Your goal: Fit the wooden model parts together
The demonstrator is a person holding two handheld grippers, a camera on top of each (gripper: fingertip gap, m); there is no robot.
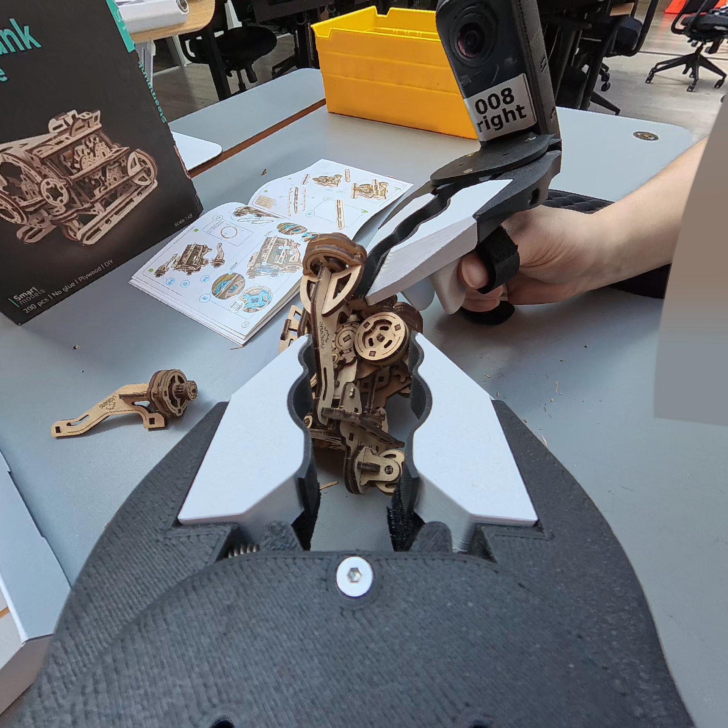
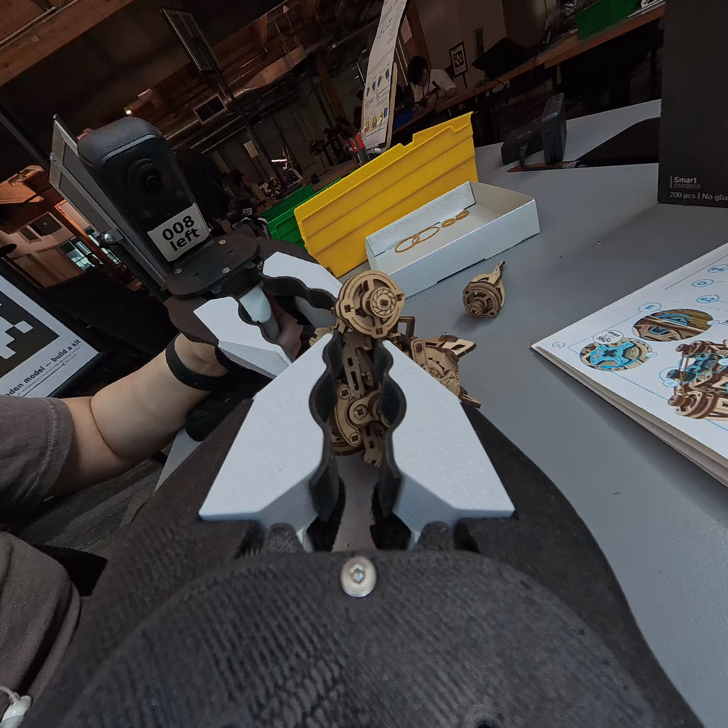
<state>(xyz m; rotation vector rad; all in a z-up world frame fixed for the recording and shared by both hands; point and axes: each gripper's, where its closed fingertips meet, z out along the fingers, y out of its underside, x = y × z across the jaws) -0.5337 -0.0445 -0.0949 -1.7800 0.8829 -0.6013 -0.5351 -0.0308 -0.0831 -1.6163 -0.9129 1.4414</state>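
The left hand-held gripper (image 1: pixel 360 346) is clamped on the light-brown plywood gear model (image 1: pixel 354 378). The right hand-held gripper (image 2: pixel 356 346) grips its wheel-tipped wooden arm (image 2: pixel 370 303) above the grey bench (image 1: pixel 591 394).

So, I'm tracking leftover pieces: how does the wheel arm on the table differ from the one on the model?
The table arm lies flat, untouched. The model arm stands upright against the model, which sits in the left gripper. The right gripper pinches the model arm below its wheel, while the table arm is free. Both are plywood arms with a wheel at one end.
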